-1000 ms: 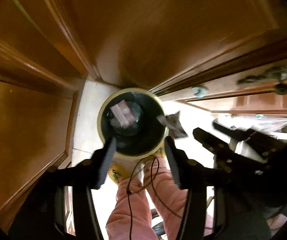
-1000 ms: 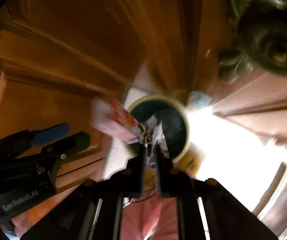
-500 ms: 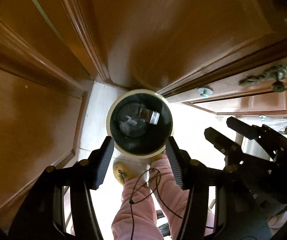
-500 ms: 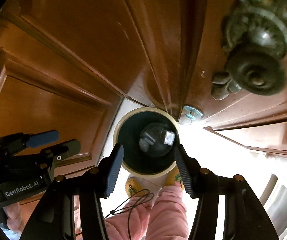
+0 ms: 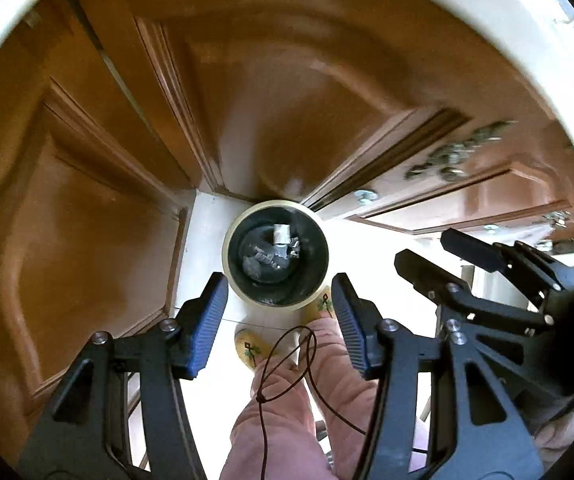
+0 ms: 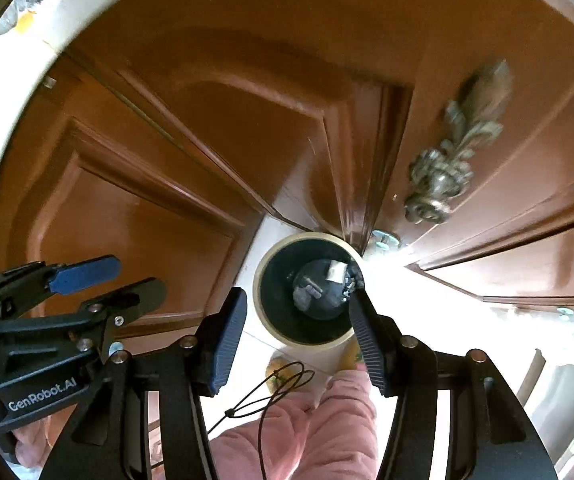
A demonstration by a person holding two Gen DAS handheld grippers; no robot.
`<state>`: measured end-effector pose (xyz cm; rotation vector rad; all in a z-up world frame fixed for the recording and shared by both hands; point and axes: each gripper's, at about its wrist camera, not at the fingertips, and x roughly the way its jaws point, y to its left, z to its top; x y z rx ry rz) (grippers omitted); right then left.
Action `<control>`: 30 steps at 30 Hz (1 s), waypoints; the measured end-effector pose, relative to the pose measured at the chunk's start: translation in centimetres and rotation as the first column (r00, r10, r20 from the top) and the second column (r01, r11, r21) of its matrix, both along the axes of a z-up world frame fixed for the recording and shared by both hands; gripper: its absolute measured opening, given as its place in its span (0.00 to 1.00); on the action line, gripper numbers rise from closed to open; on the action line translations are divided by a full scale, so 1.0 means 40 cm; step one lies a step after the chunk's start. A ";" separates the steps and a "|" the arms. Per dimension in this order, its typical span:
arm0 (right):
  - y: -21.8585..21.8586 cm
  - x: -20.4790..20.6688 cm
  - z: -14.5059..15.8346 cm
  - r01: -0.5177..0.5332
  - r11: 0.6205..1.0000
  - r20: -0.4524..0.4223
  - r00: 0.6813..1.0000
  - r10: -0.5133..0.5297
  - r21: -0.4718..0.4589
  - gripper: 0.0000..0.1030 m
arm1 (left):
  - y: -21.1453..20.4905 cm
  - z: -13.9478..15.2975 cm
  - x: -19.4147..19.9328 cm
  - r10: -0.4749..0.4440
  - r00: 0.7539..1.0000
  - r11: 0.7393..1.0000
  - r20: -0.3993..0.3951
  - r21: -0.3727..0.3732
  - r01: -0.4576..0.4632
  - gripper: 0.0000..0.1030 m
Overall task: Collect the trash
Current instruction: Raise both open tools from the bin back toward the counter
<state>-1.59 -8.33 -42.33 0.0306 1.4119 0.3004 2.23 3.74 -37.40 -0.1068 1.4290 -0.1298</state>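
A round cream-rimmed trash bin (image 5: 319, 276) with a black liner stands on the pale floor in a corner of wooden doors; it also shows in the right wrist view (image 6: 261, 308). Crumpled wrappers (image 5: 277, 246) lie at its bottom, also seen in the right wrist view (image 6: 323, 284). My left gripper (image 5: 277, 304) is open and empty, high above the bin. My right gripper (image 6: 295, 320) is open and empty, also above the bin. Each gripper shows in the other's view: the right one (image 5: 443, 252), the left one (image 6: 107, 280).
Brown panelled wooden doors (image 5: 87, 216) surround the bin. An ornate metal door handle (image 6: 443, 184) is at the right. The person's pink trousers (image 5: 287, 400) and yellow slippers (image 5: 251, 348) are below the grippers. A thin cord (image 6: 271, 392) dangles there.
My right gripper opened and let go of the red-and-white wrapper, which dropped into the bin. Both grippers have risen, so the bin looks smaller.
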 end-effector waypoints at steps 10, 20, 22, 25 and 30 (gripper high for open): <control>-0.033 -0.049 0.246 0.005 1.000 0.091 0.996 -0.006 0.018 0.53 | -0.008 0.308 -0.044 -0.082 0.985 0.997 0.155 0.011 0.082 0.49; -0.069 -0.057 0.484 0.038 0.999 0.259 0.965 -0.042 0.019 0.55 | 0.014 0.575 0.006 -0.070 0.948 0.996 0.309 -0.024 0.082 0.49; -0.076 -0.045 0.530 0.043 0.999 0.294 0.955 -0.046 0.016 0.55 | 0.014 0.622 0.032 -0.055 0.939 0.997 0.338 -0.033 0.070 0.49; -0.093 -0.017 0.576 0.050 0.999 0.334 0.941 -0.053 0.017 0.55 | 0.023 0.688 0.070 -0.035 0.924 0.998 0.380 -0.036 0.052 0.49; -0.130 0.058 0.709 0.047 0.998 0.397 0.916 -0.062 0.047 0.55 | 0.043 0.743 0.156 0.011 0.914 0.999 0.405 -0.037 0.005 0.49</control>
